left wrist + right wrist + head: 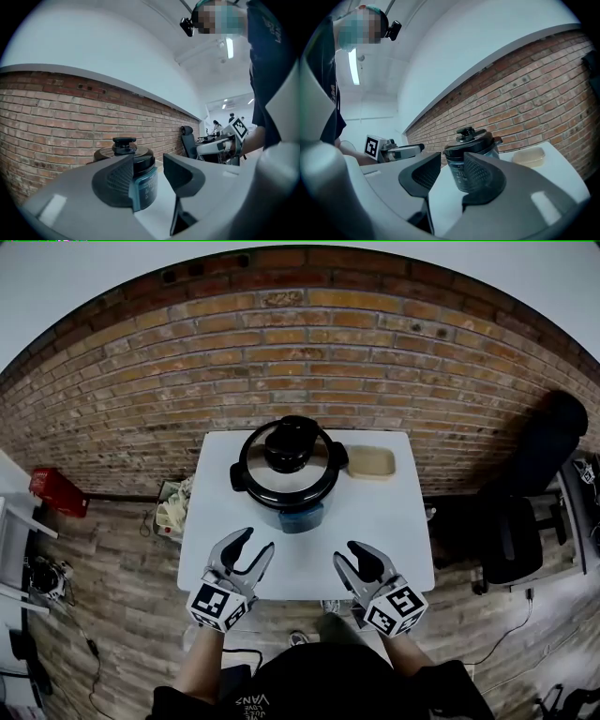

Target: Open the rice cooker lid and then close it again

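Left hand-held gripper (255, 543) and right hand-held gripper (349, 555) gape partly, holding nothing.

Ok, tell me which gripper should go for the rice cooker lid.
Left, narrowly. Both the left gripper and right gripper are open and empty, but the rice cooker lid sits slightly nearer the left one.

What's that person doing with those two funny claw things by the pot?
A person holds a left gripper and a right gripper at the near edge of a white table. Both have their jaws apart and hold nothing. Farther back stands a rice cooker with its lid on, and neither gripper touches it. A beige container sits beside it.
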